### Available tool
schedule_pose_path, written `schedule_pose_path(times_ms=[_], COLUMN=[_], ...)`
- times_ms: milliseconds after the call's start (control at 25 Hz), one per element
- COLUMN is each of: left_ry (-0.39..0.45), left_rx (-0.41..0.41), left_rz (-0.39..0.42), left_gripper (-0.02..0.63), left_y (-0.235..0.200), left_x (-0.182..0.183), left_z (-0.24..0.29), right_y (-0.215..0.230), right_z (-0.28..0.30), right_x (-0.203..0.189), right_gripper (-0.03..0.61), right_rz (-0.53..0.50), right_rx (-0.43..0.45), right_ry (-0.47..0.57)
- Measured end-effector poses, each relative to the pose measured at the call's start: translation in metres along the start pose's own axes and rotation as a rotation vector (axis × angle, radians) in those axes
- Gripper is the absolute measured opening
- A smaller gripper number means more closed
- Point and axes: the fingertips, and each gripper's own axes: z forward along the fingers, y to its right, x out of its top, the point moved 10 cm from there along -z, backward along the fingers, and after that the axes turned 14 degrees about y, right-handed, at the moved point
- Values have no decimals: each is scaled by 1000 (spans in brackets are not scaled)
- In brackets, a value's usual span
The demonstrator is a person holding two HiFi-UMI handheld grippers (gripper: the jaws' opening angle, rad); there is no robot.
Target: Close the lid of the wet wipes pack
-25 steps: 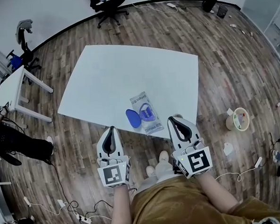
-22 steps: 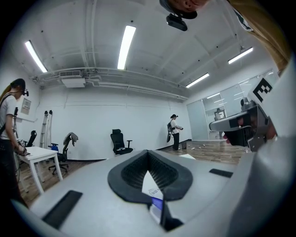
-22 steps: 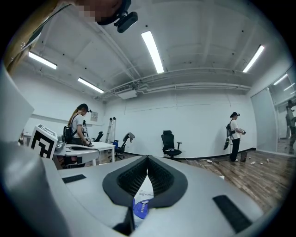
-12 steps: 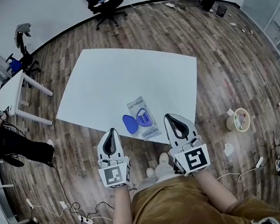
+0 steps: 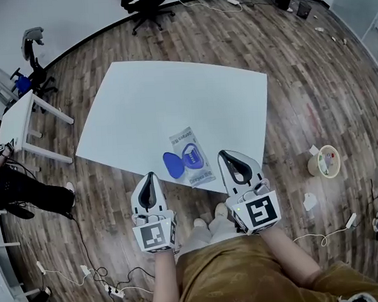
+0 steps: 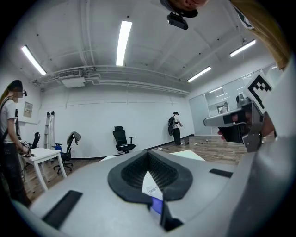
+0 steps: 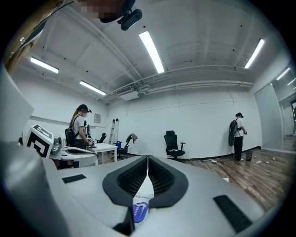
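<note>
The closing has not begun. Farthest left a small white side table (image 5: 18,125) stands on the plank floor (image 5: 312,76), well apart from the work. Next comes the left gripper (image 5: 151,176), a pale grey moulded shell with black ribbed pads; its own view shows the jaws drawn together at the tips with nothing held, only a leaf-shaped hollow between the pads through which the pack shows. It hangs just short of the near edge of the main table (image 5: 173,97), a smooth, matt white slab. Just beyond it the lid (image 5: 171,165) lies flipped out flat to the left of the wet wipes pack (image 5: 184,141), a hard, glossy blue oval, apparently hinged on that side of the matching blue ring round the opening. The pack itself is a soft, pale, printed film pouch, slightly crinkled, lying flat near the table's near edge and skewed a little to it. To its right the right gripper (image 5: 224,155), built alike, has its jaws pressed together and empty, close to the pack's near right corner without touching. Farthest right a round pale tub (image 5: 322,161) sits on the floor. Everything is left to do: swing the stiff lid rightward over the ring and press it down, which the soft pouch beneath may resist poorly.
</note>
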Motion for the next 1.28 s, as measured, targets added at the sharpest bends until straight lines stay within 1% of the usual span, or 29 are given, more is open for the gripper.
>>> schedule_pose_path(times_ms=[200, 360, 520, 840, 1080, 1280], left_ry=[-10, -11, -27, -78, -142, -185], left_rx=[13, 7, 5, -41, -57, -79], left_rz=[1, 2, -9, -23, -32, -42], left_gripper=[-3, -3, -3, -3, -2, -2], left_y=[-3, -7, -15, -27, -39, -43], left_x=[1, 1, -9, -34, -60, -83], left_z=[0, 1, 4, 19, 27, 37], right_y=[-7, -13, -21, -29, -27, -20], right_z=[7, 14, 22, 35, 44, 51], right_x=[-8, -14, -26, -47, -57, -66], right_gripper=[8, 8, 8, 8, 8, 6], right_rz=[14, 5, 6, 18, 7, 35], right_rx=[74, 90, 118, 104, 70, 63], right_ry=[-49, -87, -117, -187, -193, -200])
